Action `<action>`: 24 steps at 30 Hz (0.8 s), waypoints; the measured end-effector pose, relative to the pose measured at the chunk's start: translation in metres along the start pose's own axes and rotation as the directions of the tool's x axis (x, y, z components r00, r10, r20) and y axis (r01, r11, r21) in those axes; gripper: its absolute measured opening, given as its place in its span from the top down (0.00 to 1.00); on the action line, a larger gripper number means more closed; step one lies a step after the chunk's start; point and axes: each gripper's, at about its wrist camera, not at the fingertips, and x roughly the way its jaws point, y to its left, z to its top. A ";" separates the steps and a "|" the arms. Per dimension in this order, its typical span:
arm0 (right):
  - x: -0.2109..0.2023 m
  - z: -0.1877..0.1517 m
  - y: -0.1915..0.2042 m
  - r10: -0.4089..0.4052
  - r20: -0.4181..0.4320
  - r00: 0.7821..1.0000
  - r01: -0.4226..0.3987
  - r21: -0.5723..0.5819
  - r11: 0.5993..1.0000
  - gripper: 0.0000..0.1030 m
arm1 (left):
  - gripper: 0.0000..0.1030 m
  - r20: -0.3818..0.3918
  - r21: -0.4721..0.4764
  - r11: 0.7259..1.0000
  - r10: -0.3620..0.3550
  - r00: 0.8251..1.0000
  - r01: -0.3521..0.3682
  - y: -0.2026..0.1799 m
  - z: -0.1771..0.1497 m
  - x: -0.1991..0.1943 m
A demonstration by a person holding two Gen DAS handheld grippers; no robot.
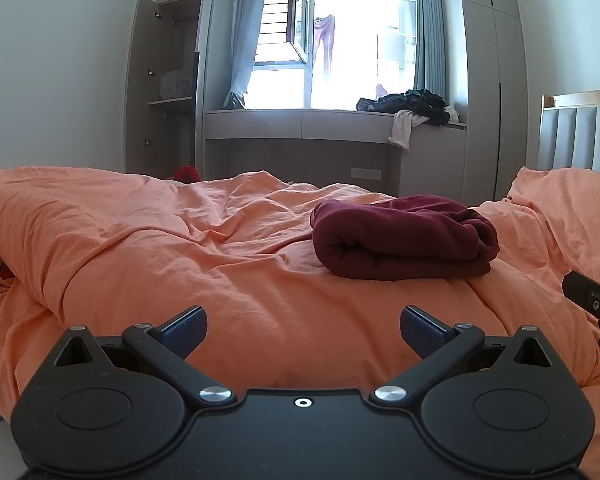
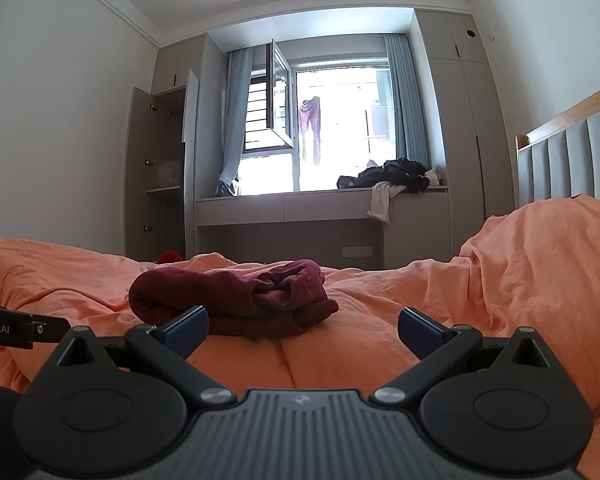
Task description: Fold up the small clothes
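Orange duvet [image 1: 180,248] under both grippers, wrinkled. Our left gripper [image 1: 303,330] low over bare duvet, fingers wide apart, nothing held. Maroon garment [image 1: 404,240] just ahead, to its right, lying on duvet as thick bundle, rolled edge facing us, looks folded already. Our right gripper [image 2: 303,330] close behind same garment, fingers apart, empty. We judge fold done or near done; next prob tidy loose end or fetch another piece. Clothes pile [image 2: 392,176] on window ledge [image 2: 284,200], far off.
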 end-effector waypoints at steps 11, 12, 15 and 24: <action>-0.002 0.002 -0.001 0.000 0.001 1.000 0.000 -0.007 1.000 0.00 | 0.00 0.003 -0.002 1.000 -0.002 1.000 0.002 0.000 0.000 0.000; -0.001 0.002 -0.002 0.001 0.000 1.000 -0.001 -0.007 1.000 0.00 | 0.00 0.004 -0.001 1.000 -0.002 1.000 0.002 0.001 0.000 0.000; -0.002 0.003 -0.002 0.004 0.001 1.000 -0.004 -0.007 1.000 0.00 | 0.00 0.002 -0.005 1.000 -0.002 1.000 0.002 0.001 0.000 0.000; -0.002 0.003 -0.002 0.005 0.001 1.000 -0.005 -0.005 1.000 0.00 | 0.00 -0.015 -0.009 0.999 0.033 0.999 -0.033 0.001 0.000 0.000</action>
